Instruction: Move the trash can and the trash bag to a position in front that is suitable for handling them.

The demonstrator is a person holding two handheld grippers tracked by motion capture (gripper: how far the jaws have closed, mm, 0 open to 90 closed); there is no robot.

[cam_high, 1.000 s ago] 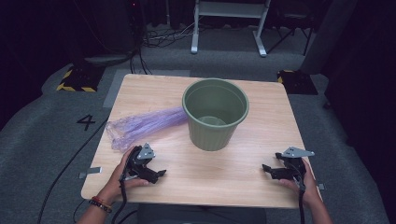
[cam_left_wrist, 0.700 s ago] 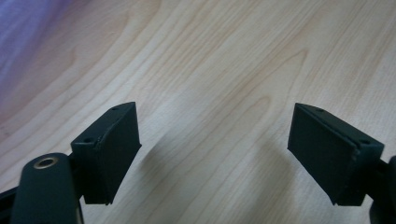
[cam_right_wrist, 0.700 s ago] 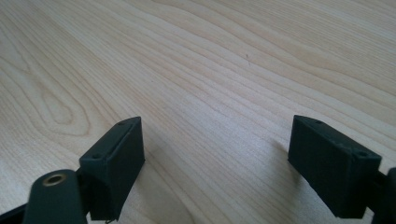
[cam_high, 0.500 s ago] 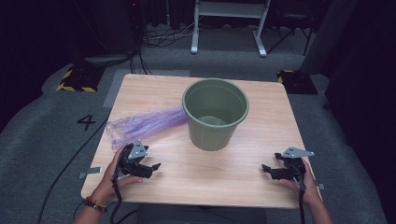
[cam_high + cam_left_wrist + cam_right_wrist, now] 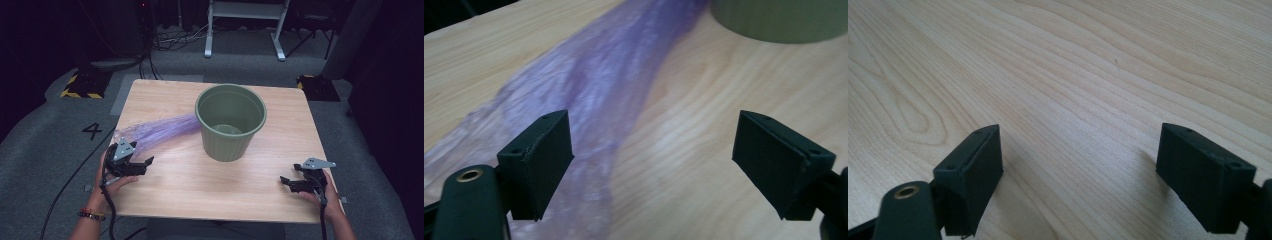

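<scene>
Now my left gripper has slid toward the near left corner of the surface since a moment ago, beside the purple plastic bag. Its fingers narrowed a touch but stand apart, nothing pinched, the bag's near end lying under the left one. That sets me up, I judge, to pick up the bag. The bag's far end touches the green bucket mid-surface. My right gripper rests open, empty, unmoved.

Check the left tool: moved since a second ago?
Yes. In the high view the left tool has shifted left and slightly farther up the table, toward the purple bag, away from the green bin.
</scene>
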